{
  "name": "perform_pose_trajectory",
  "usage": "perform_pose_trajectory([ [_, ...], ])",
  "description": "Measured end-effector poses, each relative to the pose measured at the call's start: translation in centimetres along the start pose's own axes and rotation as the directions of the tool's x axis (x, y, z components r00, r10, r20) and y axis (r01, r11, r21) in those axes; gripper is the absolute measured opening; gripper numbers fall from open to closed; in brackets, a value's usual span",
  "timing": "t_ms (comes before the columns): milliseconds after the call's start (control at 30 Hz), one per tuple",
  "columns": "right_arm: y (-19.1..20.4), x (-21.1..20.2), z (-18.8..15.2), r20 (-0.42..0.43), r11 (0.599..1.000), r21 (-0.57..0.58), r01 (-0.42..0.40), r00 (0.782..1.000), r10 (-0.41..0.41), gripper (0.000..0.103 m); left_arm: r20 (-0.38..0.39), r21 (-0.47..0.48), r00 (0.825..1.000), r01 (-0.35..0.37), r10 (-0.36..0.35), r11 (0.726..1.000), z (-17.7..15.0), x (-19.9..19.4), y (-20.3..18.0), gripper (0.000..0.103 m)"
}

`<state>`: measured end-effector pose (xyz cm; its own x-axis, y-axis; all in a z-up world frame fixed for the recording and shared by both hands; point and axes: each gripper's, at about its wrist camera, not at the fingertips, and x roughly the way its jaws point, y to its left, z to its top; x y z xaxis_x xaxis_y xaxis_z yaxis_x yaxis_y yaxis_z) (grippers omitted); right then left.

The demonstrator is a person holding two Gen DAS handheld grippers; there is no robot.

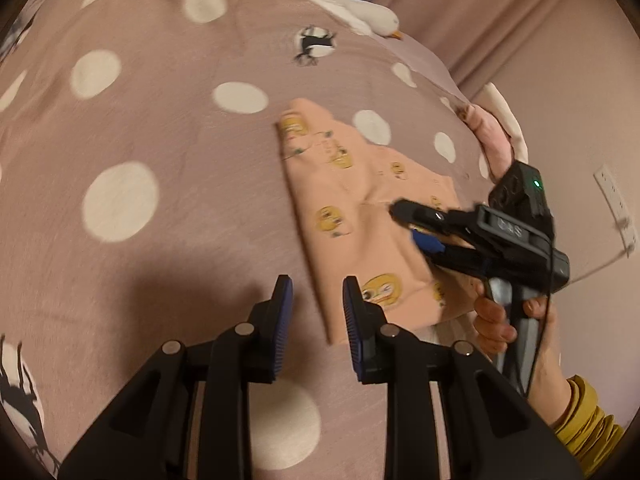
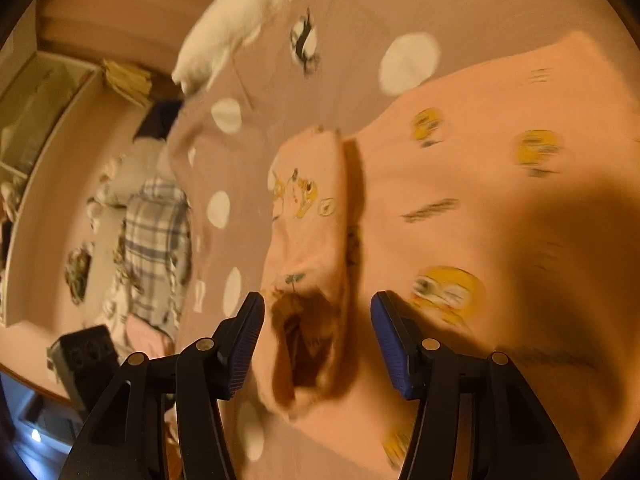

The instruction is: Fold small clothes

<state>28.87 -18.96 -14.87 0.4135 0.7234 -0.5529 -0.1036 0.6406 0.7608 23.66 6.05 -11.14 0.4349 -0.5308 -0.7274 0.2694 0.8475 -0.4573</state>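
A small peach garment (image 1: pixel 360 220) printed with yellow cartoon faces lies flat on the dotted bedspread (image 1: pixel 160 140). My left gripper (image 1: pixel 317 292) hovers at the garment's near left edge, its jaws a little apart with only bedspread between them. My right gripper (image 1: pixel 408 226), held by a hand (image 1: pixel 496 316) in a mustard sleeve, reaches in from the right over the cloth. In the right wrist view the right gripper (image 2: pixel 316 312) stands open over a folded-in sleeve (image 2: pixel 312 208) of the garment (image 2: pixel 480 200). The sleeve's end lies between the pads, which do not press on it.
A white plush duck (image 1: pixel 360 12) lies at the far edge of the bed, with a curtain (image 1: pixel 500 20) behind it. Beside the bed, a plaid cloth (image 2: pixel 156 240), scattered items and a black box (image 2: pixel 84 356) lie on the floor. The bedspread (image 2: pixel 340 20) extends beyond the garment.
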Motion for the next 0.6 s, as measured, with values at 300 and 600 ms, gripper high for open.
perform_pose_trajectory([
  [300,1.3,2.2,0.2,-0.055,0.993,-0.085,0.086,0.994,-0.091,0.023,-0.006,-0.061,1.0,0.009,-0.01,0.998,-0.9,-0.1,1.5,0.025],
  [600,3.8,-6.8,0.9,0.202,0.974,-0.188,0.123,0.976,-0.084,0.015,-0.022,-0.048,1.0,0.011,-0.012,0.999,-1.5,0.0,0.5,0.028],
])
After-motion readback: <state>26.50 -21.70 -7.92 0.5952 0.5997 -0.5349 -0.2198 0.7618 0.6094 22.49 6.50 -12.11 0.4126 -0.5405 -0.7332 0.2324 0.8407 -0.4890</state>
